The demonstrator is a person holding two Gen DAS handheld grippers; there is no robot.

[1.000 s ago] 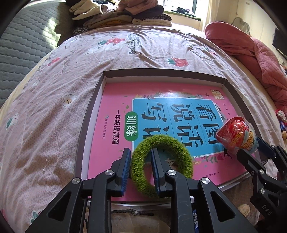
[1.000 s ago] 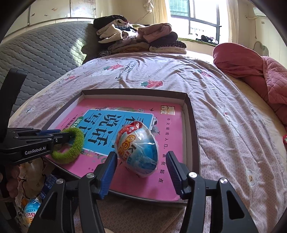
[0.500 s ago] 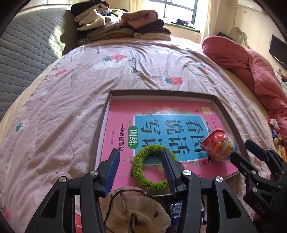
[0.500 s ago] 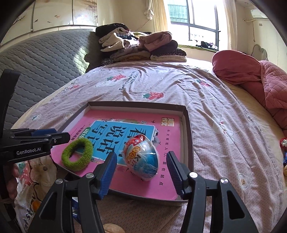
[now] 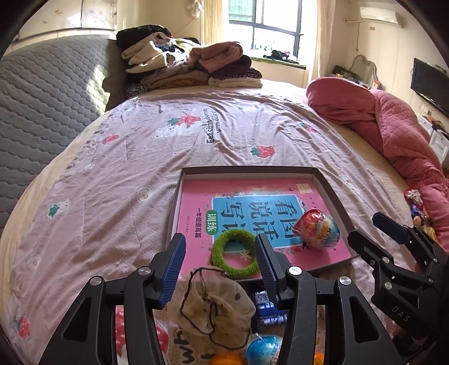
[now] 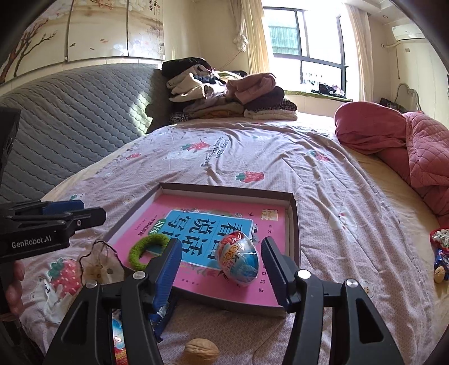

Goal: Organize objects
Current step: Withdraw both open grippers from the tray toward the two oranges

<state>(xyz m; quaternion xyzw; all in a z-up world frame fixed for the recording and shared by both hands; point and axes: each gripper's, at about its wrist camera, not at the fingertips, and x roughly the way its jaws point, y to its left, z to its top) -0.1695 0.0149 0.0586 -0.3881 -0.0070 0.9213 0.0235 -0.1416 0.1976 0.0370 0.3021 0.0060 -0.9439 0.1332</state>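
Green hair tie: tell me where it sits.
The green hair tie lies flat on the pink book in the tray, near its front edge, left of the wrapped egg.

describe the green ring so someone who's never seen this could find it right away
On the bed sits a shallow brown cardboard box lid holding a pink workbook. The fuzzy green fabric ring lies flat on the book's near edge, left of the foil-wrapped toy egg. It is the only green, open-centred thing there.

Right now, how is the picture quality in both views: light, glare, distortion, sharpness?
Left wrist view: the window is overexposed, the bed bulges from fisheye distortion, and the green ring is sharp. Right wrist view: a sun patch lies on the grey headboard, the corners are dark, and the wrapped egg is sharp.
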